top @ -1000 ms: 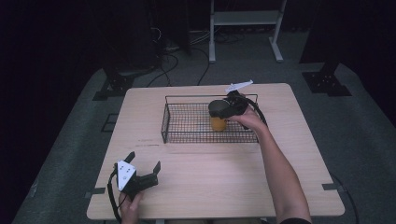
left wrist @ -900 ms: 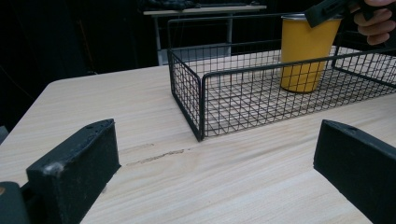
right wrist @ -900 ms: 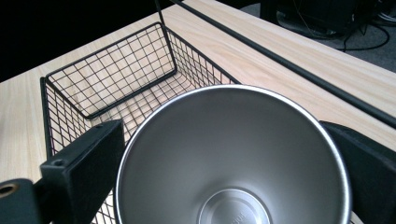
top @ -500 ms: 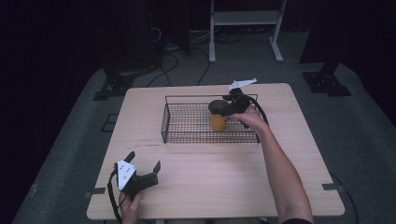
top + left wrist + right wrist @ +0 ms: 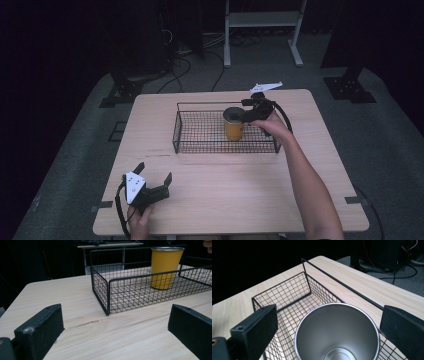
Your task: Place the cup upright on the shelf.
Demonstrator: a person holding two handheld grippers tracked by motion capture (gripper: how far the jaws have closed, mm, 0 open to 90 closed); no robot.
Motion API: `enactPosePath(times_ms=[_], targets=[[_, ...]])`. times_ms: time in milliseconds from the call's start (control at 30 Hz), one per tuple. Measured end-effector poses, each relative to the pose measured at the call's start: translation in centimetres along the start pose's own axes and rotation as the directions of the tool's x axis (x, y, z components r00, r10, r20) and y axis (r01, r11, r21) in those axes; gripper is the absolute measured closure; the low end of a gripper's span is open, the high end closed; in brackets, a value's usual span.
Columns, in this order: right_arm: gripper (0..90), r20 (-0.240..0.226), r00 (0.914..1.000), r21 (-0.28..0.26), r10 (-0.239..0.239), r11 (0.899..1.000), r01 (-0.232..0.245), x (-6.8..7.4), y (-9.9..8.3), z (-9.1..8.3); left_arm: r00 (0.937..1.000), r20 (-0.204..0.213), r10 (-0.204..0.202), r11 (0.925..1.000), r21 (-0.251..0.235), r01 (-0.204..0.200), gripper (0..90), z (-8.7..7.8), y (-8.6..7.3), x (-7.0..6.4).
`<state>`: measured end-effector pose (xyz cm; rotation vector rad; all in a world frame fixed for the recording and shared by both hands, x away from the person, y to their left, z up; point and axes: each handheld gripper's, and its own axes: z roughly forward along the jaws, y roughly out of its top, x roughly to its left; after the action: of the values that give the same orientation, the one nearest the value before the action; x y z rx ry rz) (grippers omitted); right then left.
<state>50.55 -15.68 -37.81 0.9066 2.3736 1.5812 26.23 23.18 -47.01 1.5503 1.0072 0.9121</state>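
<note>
Standing upright in the black wire-mesh basket (image 5: 200, 135), between and just below the wide-spread right gripper (image 5: 329, 322) fingers: a tapered yellow steel-lined cup (image 5: 233, 125).

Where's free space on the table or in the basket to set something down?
Bare wood runs between the black wire basket and the left gripper, and across the table's near middle. Inside the basket, the left half is free. Crowded: its right end, with the upright yellow metal cup and the open right gripper above it.

Yellow cup (image 5: 233, 128), steel-lined, empty, upright inside black wire basket (image 5: 200, 145)
</note>
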Motion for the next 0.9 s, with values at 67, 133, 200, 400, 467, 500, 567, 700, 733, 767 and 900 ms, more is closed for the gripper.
enactPosePath(times_ms=[67,133,200,400,467,500,567,700,733,767,900], targets=[[1.1,-0.003,1.0,-0.004,-0.001,1.0,0.001,0.1,0.0,-0.2,1.0,-0.004,0.003,1.0,0.0,-0.003,0.0,0.0,0.0,-0.1],[1.1,-0.003,1.0,-0.008,-0.005,1.0,0.005,0.2,0.1,-0.7,1.0,-0.004,0.005,1.0,-0.003,-0.005,0.0,-0.1,0.0,-0.1],[1.1,0.0,0.9999,-0.008,-0.011,1.0,0.011,0.3,0.2,-1.3,1.0,-0.005,0.004,1.0,-0.002,-0.004,0.0,-0.1,0.0,-0.1],[1.1,-0.007,0.9997,-0.031,-0.022,0.999,0.021,0.6,0.3,-2.6,1.0,-0.005,0.002,1.0,0.0,-0.002,0.0,0.0,0.0,-0.1],[1.1,-0.009,0.9996,-0.028,-0.025,0.999,0.025,0.7,0.3,-3.0,1.0,-0.007,0.004,1.0,-0.001,-0.004,0.0,0.0,0.0,-0.1],[1.1,-0.009,0.9996,-0.028,-0.025,0.999,0.025,0.7,0.3,-3.0,1.0,-0.007,0.004,1.0,-0.001,-0.004,0.0,0.0,0.0,-0.1],[1.1,-0.008,0.9996,-0.024,-0.026,0.999,0.025,0.7,0.3,-3.4,1.0,-0.007,0.005,1.0,-0.002,-0.005,0.0,0.0,0.0,-0.1],[1.2,-0.002,0.9992,-0.015,-0.041,0.999,0.041,1.0,0.4,-4.1,1.0,-0.006,0.005,1.0,-0.001,-0.005,0.0,-0.1,0.0,-0.1],[1.1,-0.004,0.9992,-0.01,-0.041,0.999,0.041,1.0,0.4,-4.2,1.0,-0.006,0.005,1.0,-0.001,-0.005,0.0,-0.1,0.0,-0.1],[1.1,-0.004,0.9992,-0.01,-0.041,0.999,0.041,1.0,0.4,-4.2,1.0,-0.005,0.005,1.0,-0.001,-0.005,0.0,-0.1,0.0,-0.1],[1.2,-0.007,0.9989,-0.012,-0.047,0.999,0.047,1.3,-0.1,-4.7,1.0,-0.004,0.005,1.0,-0.002,-0.005,0.0,-0.1,0.0,-0.1]])
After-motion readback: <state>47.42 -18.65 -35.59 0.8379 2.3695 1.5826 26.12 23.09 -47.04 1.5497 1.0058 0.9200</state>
